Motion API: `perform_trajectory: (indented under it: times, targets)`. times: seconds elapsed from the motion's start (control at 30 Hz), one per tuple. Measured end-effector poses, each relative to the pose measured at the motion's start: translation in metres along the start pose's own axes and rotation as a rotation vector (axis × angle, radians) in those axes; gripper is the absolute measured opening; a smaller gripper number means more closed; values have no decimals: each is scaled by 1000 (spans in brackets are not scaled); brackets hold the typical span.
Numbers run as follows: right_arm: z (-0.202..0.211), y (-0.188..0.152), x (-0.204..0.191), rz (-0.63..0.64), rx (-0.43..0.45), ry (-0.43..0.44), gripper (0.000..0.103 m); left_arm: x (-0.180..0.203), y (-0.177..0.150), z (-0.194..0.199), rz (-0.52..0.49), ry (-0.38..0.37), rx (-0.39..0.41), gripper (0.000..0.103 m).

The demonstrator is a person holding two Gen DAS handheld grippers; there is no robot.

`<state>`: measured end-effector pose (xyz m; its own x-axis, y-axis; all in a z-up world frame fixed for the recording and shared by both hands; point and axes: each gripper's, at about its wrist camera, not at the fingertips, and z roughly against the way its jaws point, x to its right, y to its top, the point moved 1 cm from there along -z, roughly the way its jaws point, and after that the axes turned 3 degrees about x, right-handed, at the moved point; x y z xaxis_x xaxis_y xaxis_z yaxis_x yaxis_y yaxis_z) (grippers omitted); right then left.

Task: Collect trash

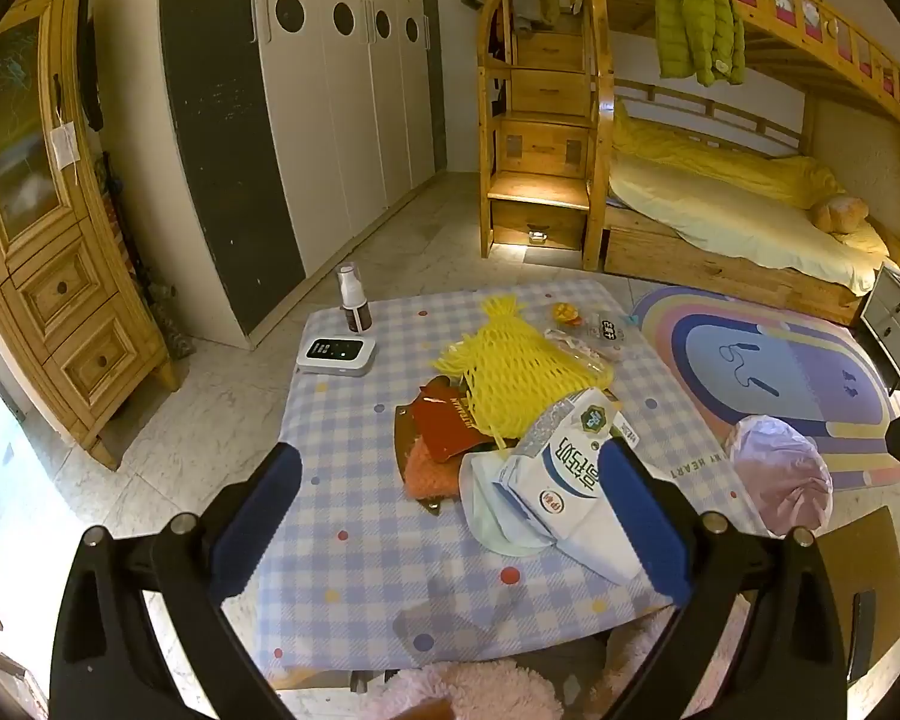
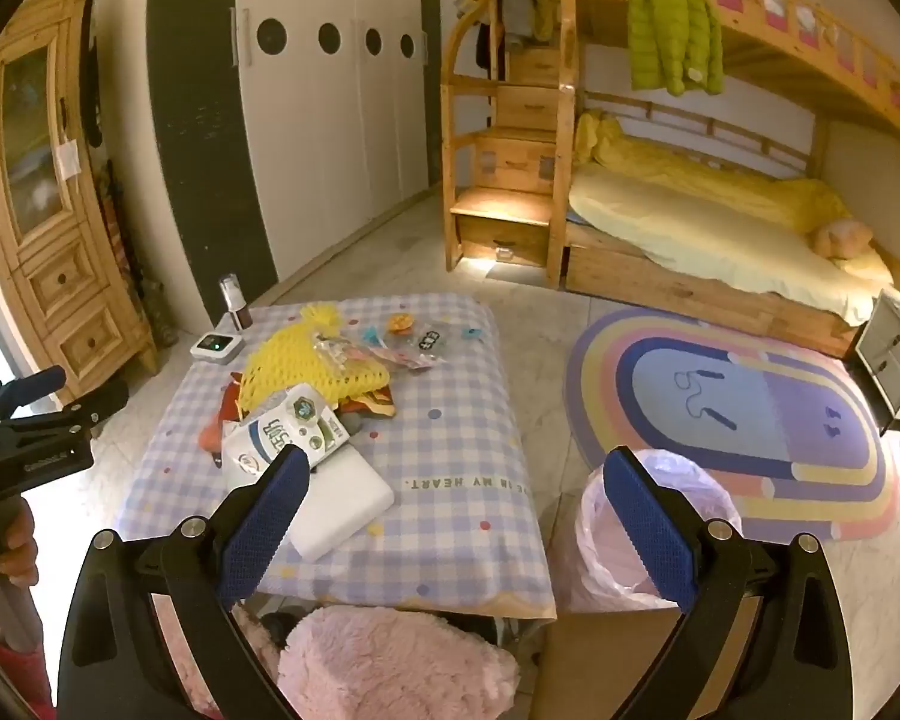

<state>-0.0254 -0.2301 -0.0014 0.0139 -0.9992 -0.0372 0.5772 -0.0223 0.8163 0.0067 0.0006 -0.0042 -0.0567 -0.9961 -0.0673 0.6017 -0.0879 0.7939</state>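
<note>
Left gripper (image 1: 450, 516) gapes, its pad partly hiding milk carton (image 1: 570, 468).

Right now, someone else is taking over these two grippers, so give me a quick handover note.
Left gripper: open, empty, above the table's near edge.
Right gripper: open, empty, between table and bin.
Trash: yellow foam net, white milk bag, red wrapper and small wrappers piled on the checked table.
Bin with pink liner: on the floor right of the table.
Done: nothing visibly collected.
Left: move all the trash into the bin.
</note>
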Motion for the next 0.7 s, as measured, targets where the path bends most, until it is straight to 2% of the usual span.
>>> perform_trajectory:
  times: [0.7]
  targets:
    - [-1, -4, 2, -7, -2, 6, 97, -2, 6, -11, 13, 8, -8, 96]
